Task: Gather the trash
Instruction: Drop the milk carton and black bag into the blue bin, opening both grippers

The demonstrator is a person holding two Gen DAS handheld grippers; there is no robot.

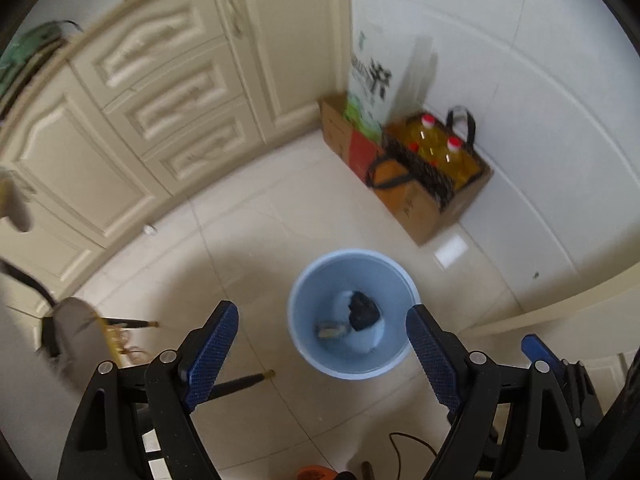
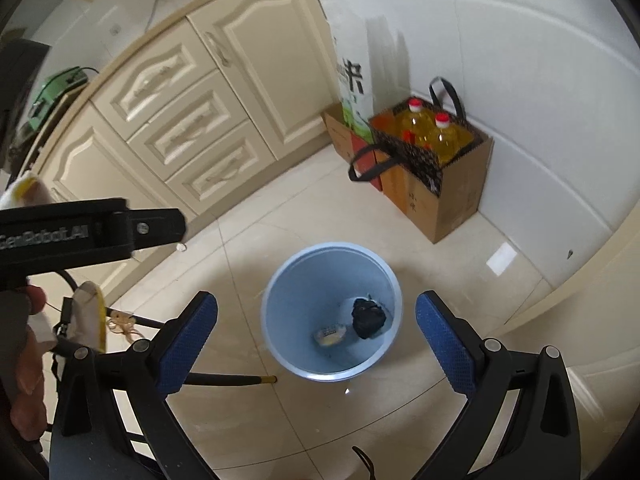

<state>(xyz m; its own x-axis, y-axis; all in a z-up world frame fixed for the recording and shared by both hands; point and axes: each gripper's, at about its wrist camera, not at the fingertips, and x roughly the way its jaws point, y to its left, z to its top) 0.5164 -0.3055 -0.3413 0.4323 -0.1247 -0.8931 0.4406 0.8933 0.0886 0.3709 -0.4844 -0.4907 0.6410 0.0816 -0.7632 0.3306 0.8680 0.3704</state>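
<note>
Left gripper (image 1: pixel 322 344): your jaws stand wide — nothing held, nothing touched.
Right gripper (image 2: pixel 316 336): released, empty.
Bin (image 2: pixel 280 296): below, between your blue pads (image 2: pixel 188 344).

left gripper (image 1: pixel 322 346): jaws apart, empty, tilted steeply down | right gripper (image 2: pixel 316 334): jaws wide, empty, angled down

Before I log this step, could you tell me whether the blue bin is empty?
No, the blue bin holds a black crumpled wad.
</note>
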